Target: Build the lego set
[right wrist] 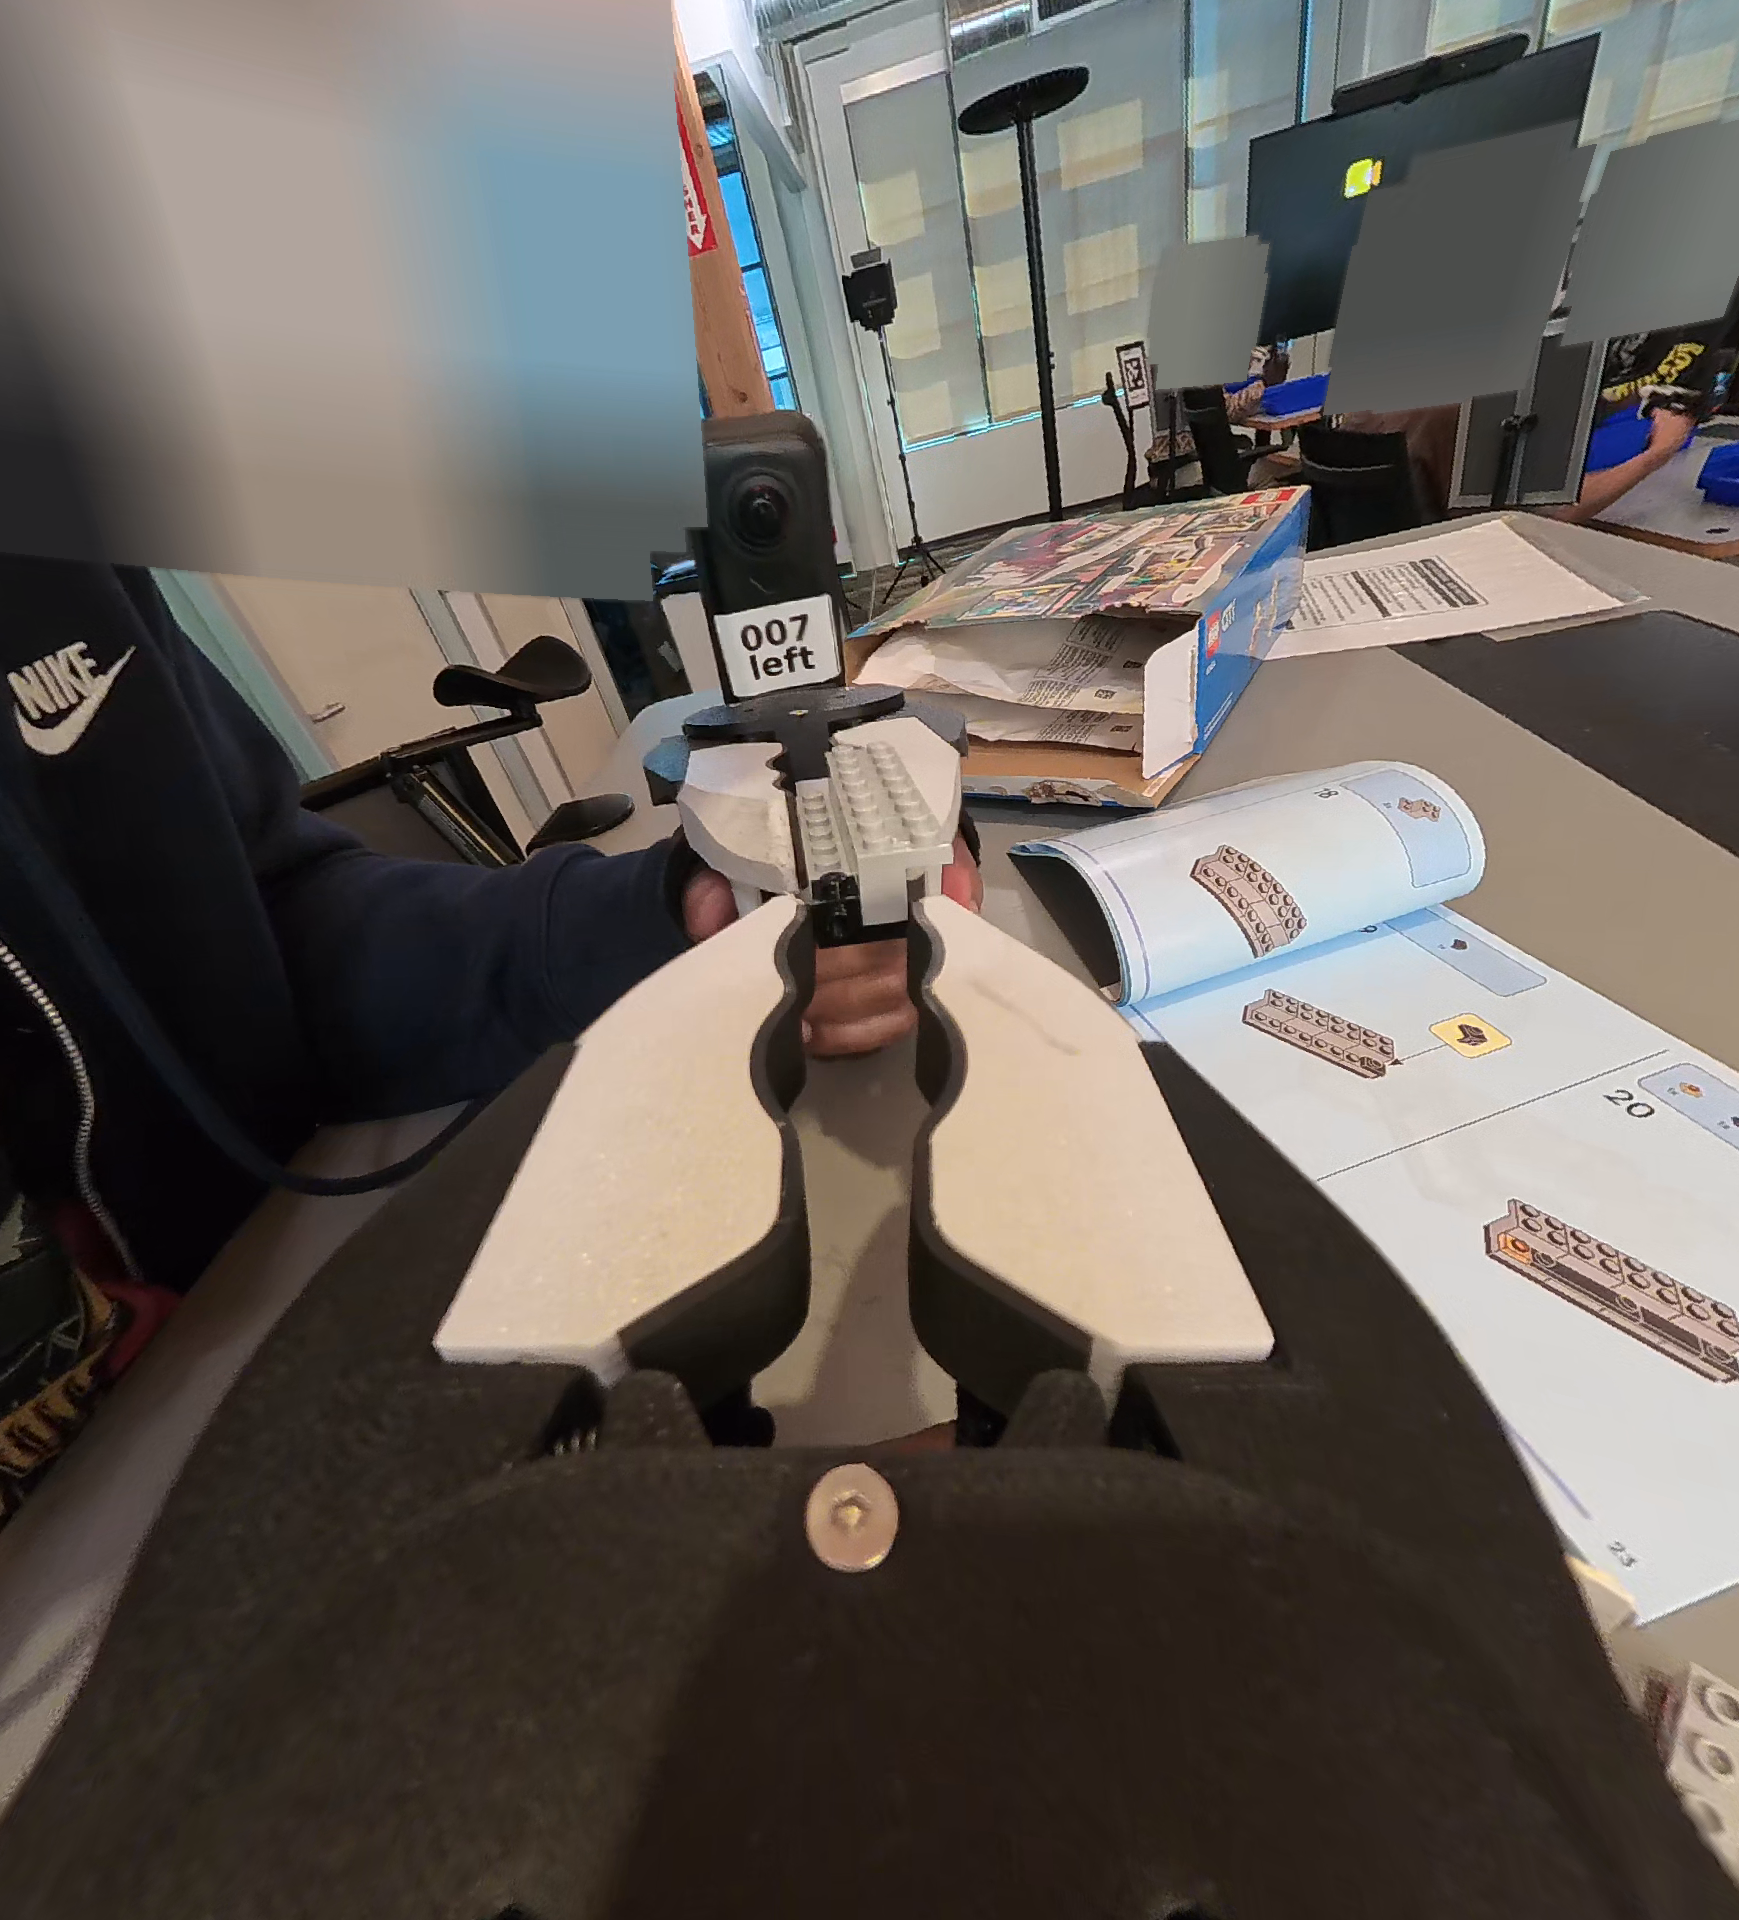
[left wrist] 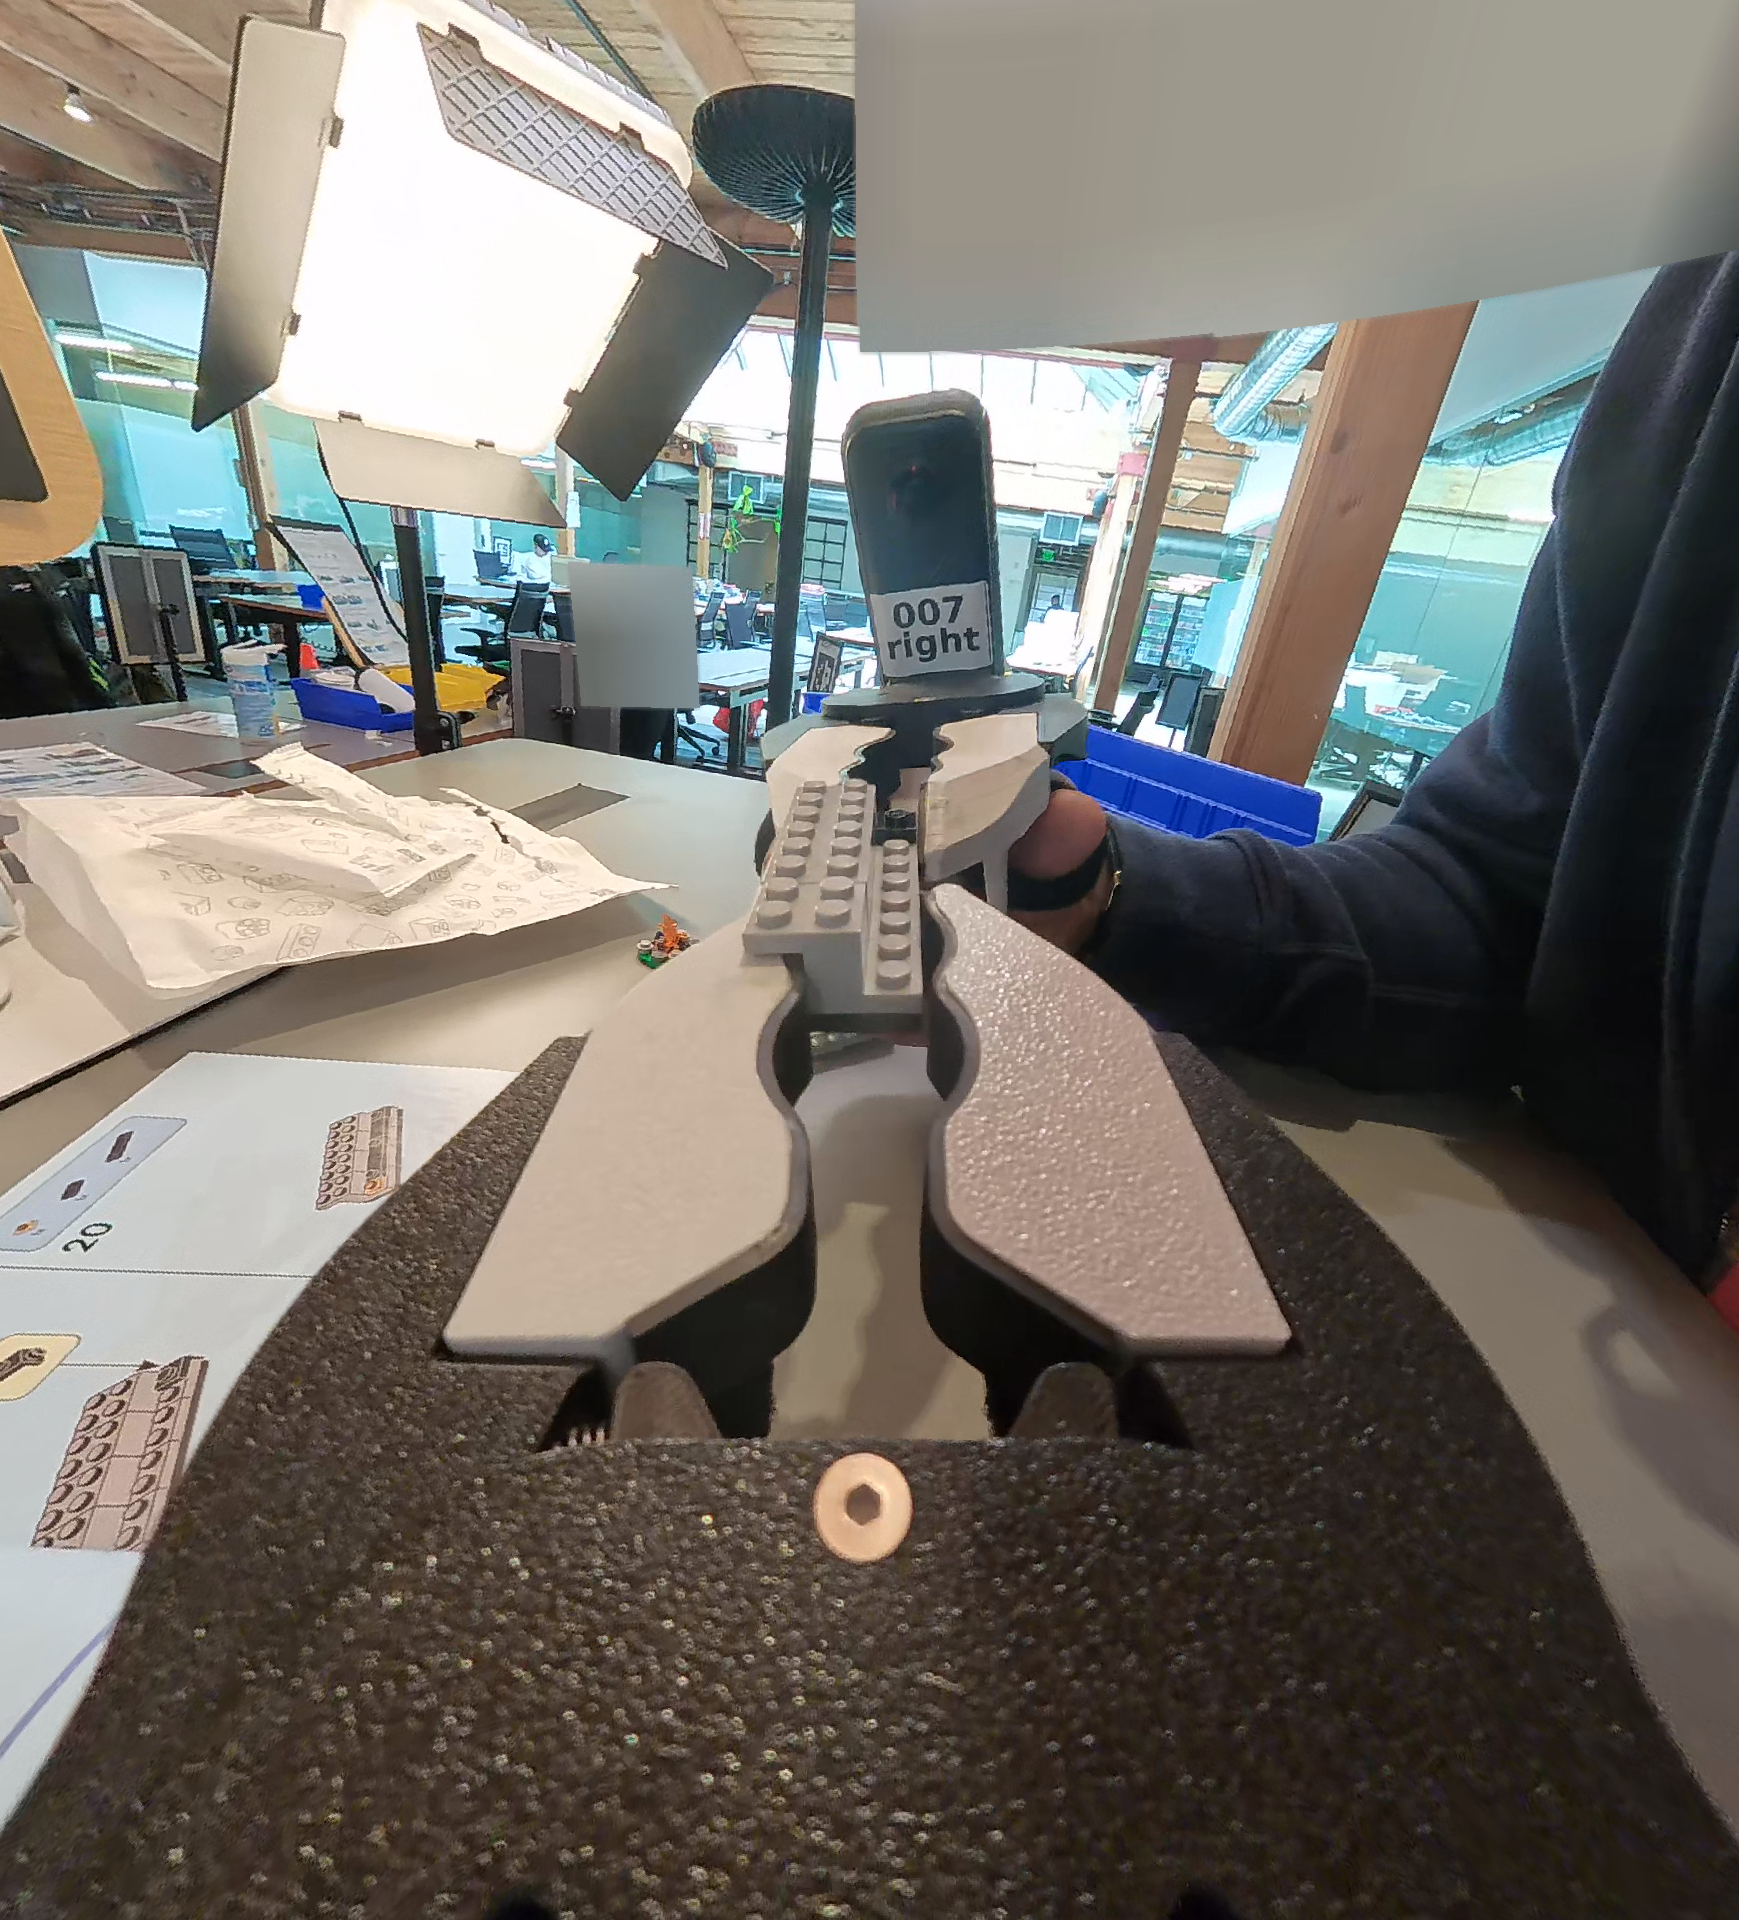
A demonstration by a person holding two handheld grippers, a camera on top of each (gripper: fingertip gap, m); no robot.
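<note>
A grey studded brick assembly [left wrist: 834, 883] is held in the air between my two grippers, which face each other. My left gripper [left wrist: 860, 966] is shut on its near end, with both pads against its sides. My right gripper [left wrist: 896, 790] grips the far end. In the right wrist view my right gripper [right wrist: 849, 914] is shut on a small black piece [right wrist: 829, 904] and on the end of the grey assembly [right wrist: 880, 821] beside it. The left gripper [right wrist: 823, 800] shows beyond, closed on the other end. A person's hands hold both grippers.
An open instruction booklet [right wrist: 1467, 1143] lies on the grey table [left wrist: 553, 997]. A torn brick-set box [right wrist: 1156, 592] and crumpled paper bags [left wrist: 273, 873] lie farther back. Small orange and green pieces [left wrist: 665, 940] sit on the table. A light panel [left wrist: 449, 239] stands behind, and a blue bin [left wrist: 1197, 790] is at the right. The grippers are tip to tip, or close to it.
</note>
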